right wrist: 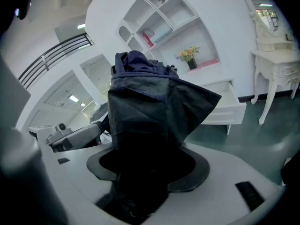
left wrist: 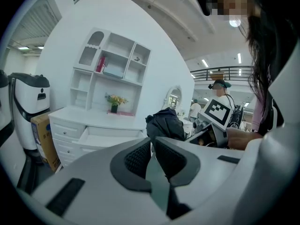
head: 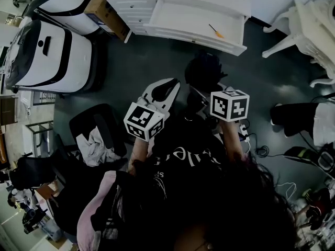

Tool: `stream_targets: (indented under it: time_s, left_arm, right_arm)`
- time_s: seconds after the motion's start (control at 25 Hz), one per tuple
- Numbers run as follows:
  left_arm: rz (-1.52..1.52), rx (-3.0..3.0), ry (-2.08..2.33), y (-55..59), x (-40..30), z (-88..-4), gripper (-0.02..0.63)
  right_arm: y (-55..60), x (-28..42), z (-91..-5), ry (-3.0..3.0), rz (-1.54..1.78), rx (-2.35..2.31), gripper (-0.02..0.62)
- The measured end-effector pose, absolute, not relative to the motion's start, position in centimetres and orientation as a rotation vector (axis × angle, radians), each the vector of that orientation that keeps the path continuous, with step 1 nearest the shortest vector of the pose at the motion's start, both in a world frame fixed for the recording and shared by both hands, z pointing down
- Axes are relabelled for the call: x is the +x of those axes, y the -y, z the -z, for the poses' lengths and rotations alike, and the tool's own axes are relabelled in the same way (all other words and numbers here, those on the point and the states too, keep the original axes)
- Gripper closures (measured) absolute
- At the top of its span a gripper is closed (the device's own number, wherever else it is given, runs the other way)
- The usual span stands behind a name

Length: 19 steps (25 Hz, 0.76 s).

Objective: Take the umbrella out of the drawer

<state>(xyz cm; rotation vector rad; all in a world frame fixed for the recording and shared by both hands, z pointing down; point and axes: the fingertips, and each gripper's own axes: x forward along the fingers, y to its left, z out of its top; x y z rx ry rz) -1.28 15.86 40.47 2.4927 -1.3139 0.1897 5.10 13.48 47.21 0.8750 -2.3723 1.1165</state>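
Note:
The dark folded umbrella (right wrist: pixel 150 107) stands up between the jaws of my right gripper (right wrist: pixel 147 165), which is shut on it. In the head view the umbrella (head: pixel 205 71) hangs over the dark floor, below the white dresser's open drawer (head: pixel 199 22). The right gripper's marker cube (head: pixel 229 104) sits just right of it. My left gripper (head: pixel 163 90) is to the left of the umbrella and apart from it. Its pads (left wrist: pixel 138 156) are close together with nothing between them. The left gripper view shows the umbrella (left wrist: pixel 164 123) ahead, with the drawer (left wrist: pixel 112 135) behind it.
A small orange tool (head: pixel 215 33) lies in the open drawer. White machines (head: pixel 52 56) and a cardboard box (head: pixel 107 14) stand at left. White furniture (head: pixel 309 25) is at right. A black chair with cloth (head: pixel 94 135) and cables (head: pixel 256 150) are near the person.

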Motion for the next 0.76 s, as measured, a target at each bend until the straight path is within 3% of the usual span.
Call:
stream_targets:
  time_s: [0.76]
  left_arm:
    - [-0.173, 2.498, 1.343, -15.0, -2.5, -40.3, 0.566]
  right_arm:
    - [-12.2, 4.2, -47.1, 2.378, -1.074, 0.876, 0.313]
